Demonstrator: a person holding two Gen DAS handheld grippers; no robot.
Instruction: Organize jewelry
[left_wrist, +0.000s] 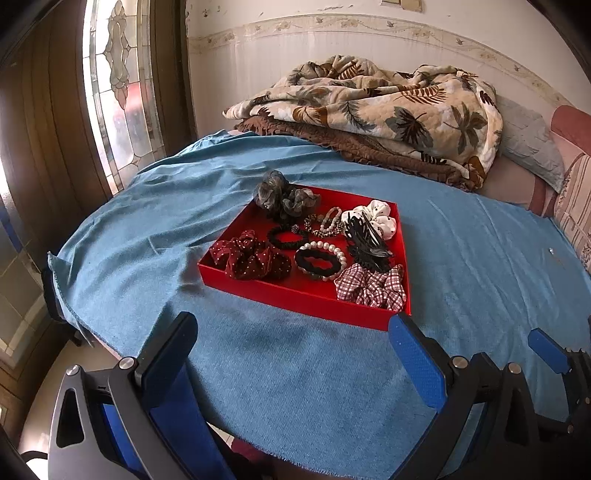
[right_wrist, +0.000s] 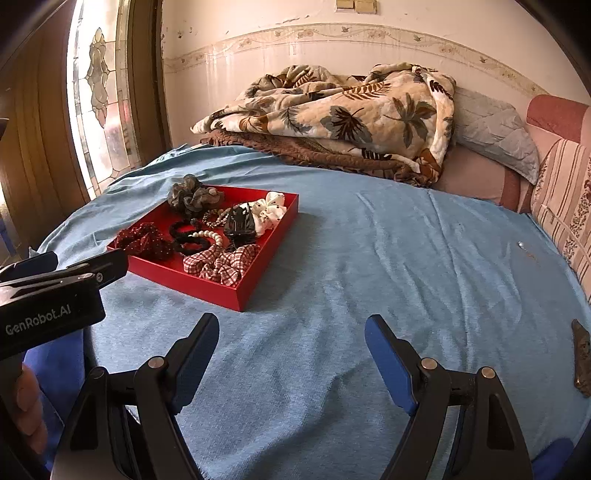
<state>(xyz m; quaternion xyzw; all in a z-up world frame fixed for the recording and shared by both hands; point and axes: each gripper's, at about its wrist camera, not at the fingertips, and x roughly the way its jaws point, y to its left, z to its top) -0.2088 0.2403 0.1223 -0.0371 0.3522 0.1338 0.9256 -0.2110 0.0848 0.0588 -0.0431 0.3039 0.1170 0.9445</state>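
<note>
A red tray (left_wrist: 295, 295) (right_wrist: 177, 271) lies on a blue cloth and holds several hair accessories: a dark red dotted scrunchie (left_wrist: 251, 258), a grey scrunchie (left_wrist: 284, 195), a checked scrunchie (left_wrist: 373, 288) (right_wrist: 221, 264), a white dotted scrunchie (left_wrist: 376, 218), a black claw clip (left_wrist: 369, 243) (right_wrist: 240, 221), a pearl bracelet (left_wrist: 328, 254) and beaded bands. My left gripper (left_wrist: 291, 328) stands open just in front of the tray, nothing between its fingers. My right gripper (right_wrist: 291, 328) is open over bare cloth, right of the tray. The left gripper's body (right_wrist: 55, 295) shows at the right wrist view's left edge.
A leaf-patterned blanket (left_wrist: 376, 107) (right_wrist: 340, 114) is heaped at the back of the bed by pillows (right_wrist: 495, 136). A stained-glass window (left_wrist: 118, 85) is at the left. A small shiny item (right_wrist: 521, 245) and a dark flat object (right_wrist: 581, 358) lie on the cloth at right.
</note>
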